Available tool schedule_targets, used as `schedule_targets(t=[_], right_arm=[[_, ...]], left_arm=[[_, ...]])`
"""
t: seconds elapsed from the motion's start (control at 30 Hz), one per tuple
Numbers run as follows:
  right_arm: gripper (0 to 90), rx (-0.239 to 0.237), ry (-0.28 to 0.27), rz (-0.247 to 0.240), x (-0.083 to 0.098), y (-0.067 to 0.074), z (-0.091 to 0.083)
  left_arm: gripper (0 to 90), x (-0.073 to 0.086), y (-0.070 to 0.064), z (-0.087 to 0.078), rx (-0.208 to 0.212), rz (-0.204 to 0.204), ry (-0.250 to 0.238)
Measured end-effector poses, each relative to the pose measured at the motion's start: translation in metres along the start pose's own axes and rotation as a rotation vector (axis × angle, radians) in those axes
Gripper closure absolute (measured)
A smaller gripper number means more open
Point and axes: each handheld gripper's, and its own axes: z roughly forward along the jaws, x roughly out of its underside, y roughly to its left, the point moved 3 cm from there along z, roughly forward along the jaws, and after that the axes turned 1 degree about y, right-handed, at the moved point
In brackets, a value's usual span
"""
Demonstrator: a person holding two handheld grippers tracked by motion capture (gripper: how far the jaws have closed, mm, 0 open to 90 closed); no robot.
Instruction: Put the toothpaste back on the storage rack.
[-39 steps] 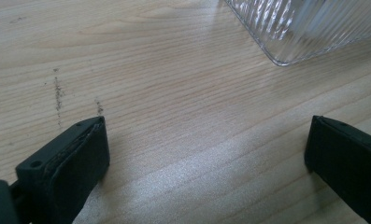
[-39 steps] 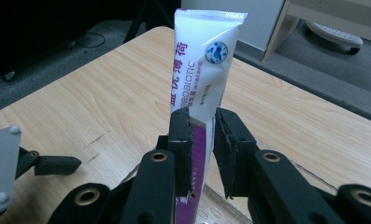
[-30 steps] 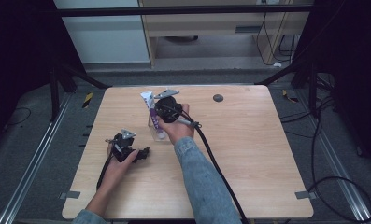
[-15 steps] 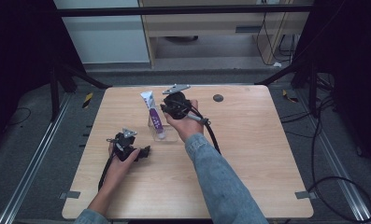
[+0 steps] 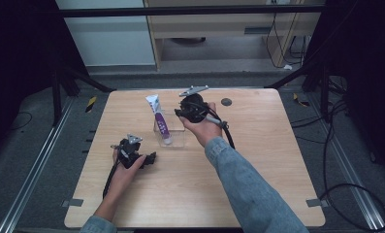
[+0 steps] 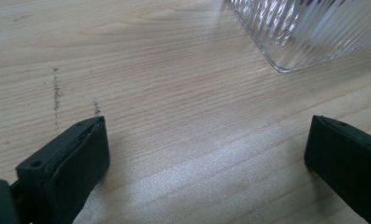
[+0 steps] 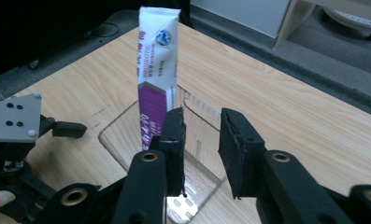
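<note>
Stands tilted in a clear ribbed plastic tray (image 5: 173, 138) near the middle of the light wooden table (image 5: 258, 170): a white-and-purple squeeze tube (image 5: 159, 119), lower end down in the tray, flat crimped end leaning up and away toward the far-left side. In the right gripper view, same tube (image 7: 156, 79) rising just ahead of the left-hand black pad (image 7: 174, 140), tray (image 7: 199, 154) beneath. Hovers just right of the tray, held in the person's right hand (image 5: 205, 130): the right gripper (image 5: 184, 114), jaws a narrow gap apart and just been opening, nothing between them, tube free of the pads. Rests low over the table near its left side, close to the tray's near-left corner: the left gripper (image 5: 151, 158), jaws spread wide over bare wood, tray corner (image 6: 309, 32) ahead at upper right
</note>
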Motion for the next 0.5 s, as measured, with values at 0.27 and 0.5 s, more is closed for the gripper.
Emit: schedule_targets(t=[0.27,0.5], right_arm=[[46.1,0.034,0.022,0.034,0.002,-0.015,-0.011],[31.3,0.055,0.02,0.043,0.004,-0.021,-0.017]], left_arm=[[0.0,0.0,0.0,0.0,0.0,-0.001,-0.001],[0.0,0.0,0.0,0.0,0.002,0.002,0.0]])
